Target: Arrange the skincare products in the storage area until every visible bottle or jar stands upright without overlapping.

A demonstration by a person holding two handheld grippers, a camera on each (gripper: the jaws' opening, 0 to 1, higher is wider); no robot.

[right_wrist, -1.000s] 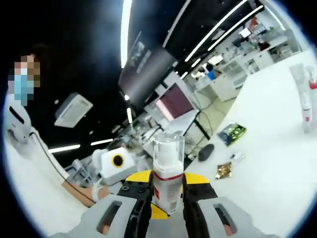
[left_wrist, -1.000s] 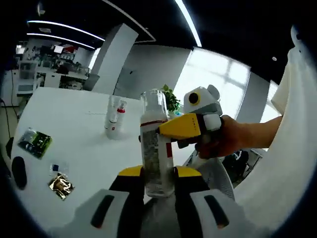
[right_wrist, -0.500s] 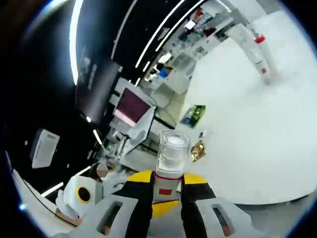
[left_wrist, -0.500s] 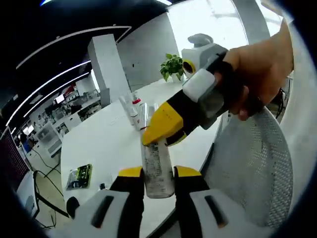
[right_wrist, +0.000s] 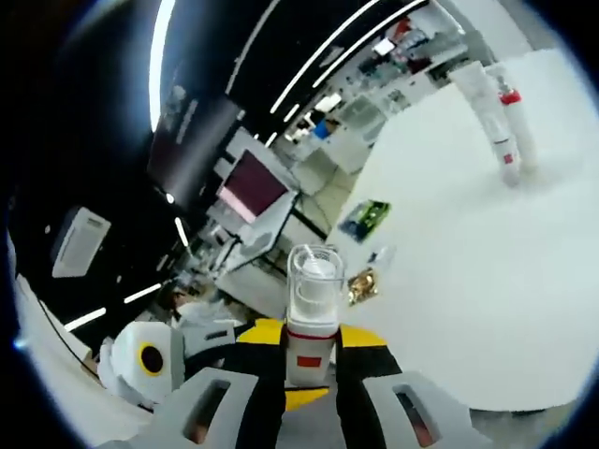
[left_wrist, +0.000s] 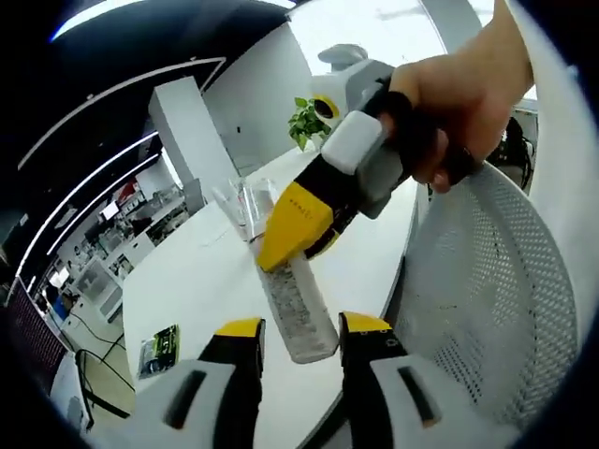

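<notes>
Clear-capped bottle [right_wrist: 312, 313]: long axis along the right gripper [right_wrist: 310, 372], cap pointing away, jaws clamped on its body. Left gripper [left_wrist: 298, 344]: jaws spread either side of the bottle's base, apparently not pinching it.

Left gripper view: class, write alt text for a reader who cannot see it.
A clear bottle leans between the left gripper's yellow-tipped jaws, which stand apart from it, while the right gripper, held in a hand, clamps its upper part. Behind lie a white table and a mesh chair.
</notes>
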